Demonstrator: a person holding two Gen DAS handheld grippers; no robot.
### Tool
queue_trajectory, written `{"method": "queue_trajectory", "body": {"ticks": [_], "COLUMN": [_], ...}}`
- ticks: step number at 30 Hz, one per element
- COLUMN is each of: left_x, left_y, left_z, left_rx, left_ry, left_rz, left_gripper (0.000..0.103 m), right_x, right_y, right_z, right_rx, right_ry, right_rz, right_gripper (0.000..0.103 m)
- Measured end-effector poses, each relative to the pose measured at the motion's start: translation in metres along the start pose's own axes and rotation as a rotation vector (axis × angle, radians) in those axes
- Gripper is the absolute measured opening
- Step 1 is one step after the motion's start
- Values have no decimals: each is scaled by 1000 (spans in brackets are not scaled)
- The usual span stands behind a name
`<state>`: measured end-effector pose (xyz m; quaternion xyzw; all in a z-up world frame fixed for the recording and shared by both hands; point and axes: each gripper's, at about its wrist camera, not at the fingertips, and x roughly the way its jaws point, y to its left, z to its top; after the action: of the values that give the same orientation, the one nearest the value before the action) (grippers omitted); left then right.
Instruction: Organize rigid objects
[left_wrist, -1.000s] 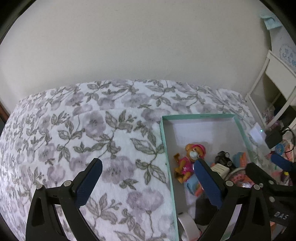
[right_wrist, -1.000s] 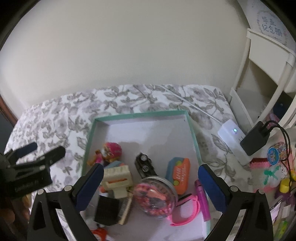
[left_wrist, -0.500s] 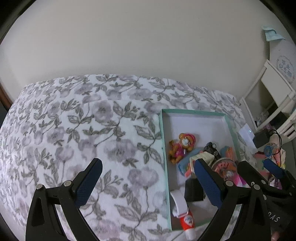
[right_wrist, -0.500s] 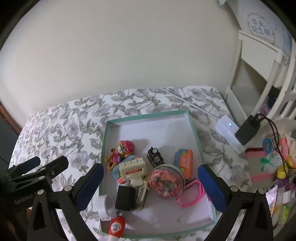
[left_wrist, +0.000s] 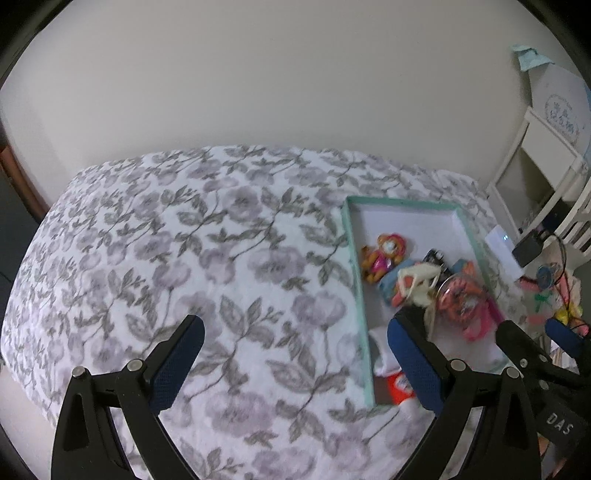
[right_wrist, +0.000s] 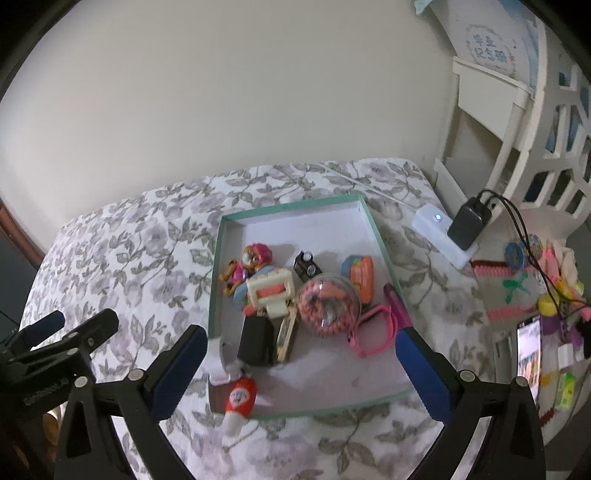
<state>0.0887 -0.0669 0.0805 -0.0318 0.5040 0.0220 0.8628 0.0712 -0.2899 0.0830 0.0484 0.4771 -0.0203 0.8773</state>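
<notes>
Both tools hang released above the flowered bed (left_wrist: 229, 258): left gripper (left_wrist: 295, 354) over bare cover, right gripper (right_wrist: 299, 365) over the green-rimmed tray (right_wrist: 216, 266) of toys (right_wrist: 280, 291), near the bed's right edge.

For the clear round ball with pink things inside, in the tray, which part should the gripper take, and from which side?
Grip the clear ball across its widest middle, coming from above with the right gripper, which is open. The ball is round and smooth, so lower or higher contact would likely slip. The cream toy and pink glasses crowd its sides.
</notes>
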Motion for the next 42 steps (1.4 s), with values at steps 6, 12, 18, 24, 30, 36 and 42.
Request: {"method": "queue_trajectory", "body": {"ticks": [6,12,18,24,30,36,42], "left_x": [-12,-18,-24,-29,-28,-32,-36], "left_y": [15,25,23,23,31,41,48], "left_z": [-22,-44,-67,-91,-111,-124,-126], "left_rx": [-4,-6,48,96,107,88,41], "left_ry": [-8,13,30,46,75,80,82], "left_rz": [22,24,40,45,71,57,29], "left_gripper": [99,99,99,99,99,99,99], "right_x": [-5,-7,-13,-23,-31,-38,-46], "right_y": [7,3,1,4,7,8,6], "right_z": [-29,-52,-73,-93,-111,-121,-122], "right_rx": [-23,-7,6,0,-7,-12,-5], "right_ry": [28,50,65,67,65,58,34], "right_rz": [6,1,0,-9,-9,-16,-16], "right_gripper": [103,103,103,103,103,103,103]}}
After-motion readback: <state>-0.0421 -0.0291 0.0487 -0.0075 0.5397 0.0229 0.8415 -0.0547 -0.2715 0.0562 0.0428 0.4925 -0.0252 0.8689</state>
